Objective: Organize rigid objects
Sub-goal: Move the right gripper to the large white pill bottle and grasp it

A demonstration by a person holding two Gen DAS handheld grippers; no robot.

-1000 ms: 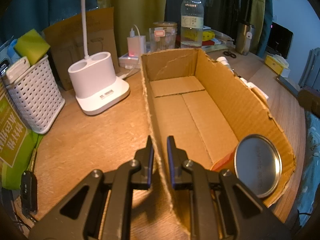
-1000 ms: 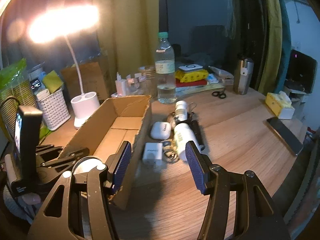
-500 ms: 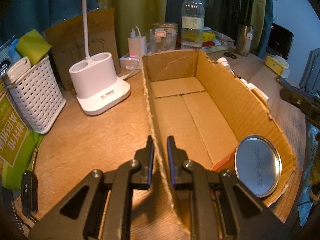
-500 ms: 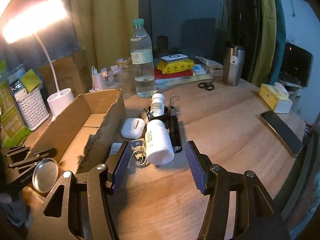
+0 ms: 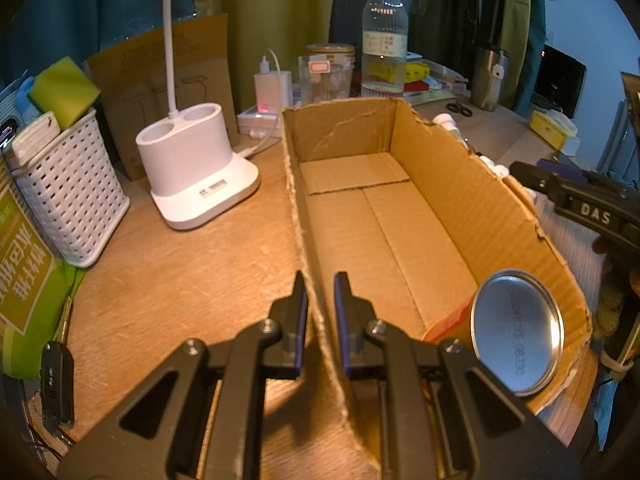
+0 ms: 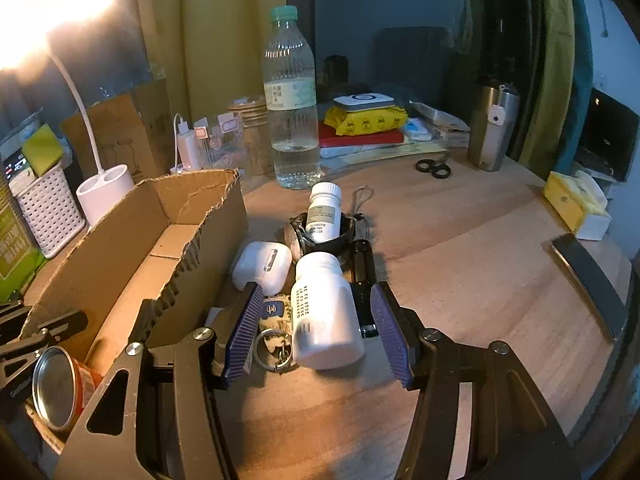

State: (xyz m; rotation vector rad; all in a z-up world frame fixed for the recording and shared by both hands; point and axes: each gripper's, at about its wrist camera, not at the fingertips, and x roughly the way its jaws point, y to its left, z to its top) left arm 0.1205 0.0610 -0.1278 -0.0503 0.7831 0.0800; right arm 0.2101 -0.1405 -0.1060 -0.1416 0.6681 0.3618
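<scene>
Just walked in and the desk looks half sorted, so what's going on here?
A person is tidying small items into the open cardboard box. The left gripper is clamped on the box's near wall, steadying it. The right gripper hangs open around the large white pill bottle lying on the wooden desk, not gripping it. An orange metal-lidded can is boxed.

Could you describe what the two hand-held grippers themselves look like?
Both are black angular frames with triangular cut-outs and silver screw heads. The left hand-held gripper and the right hand-held gripper each carry two fingers faced with ribbed blue pads. White lettering "DAS" marks the right one's side.
</scene>
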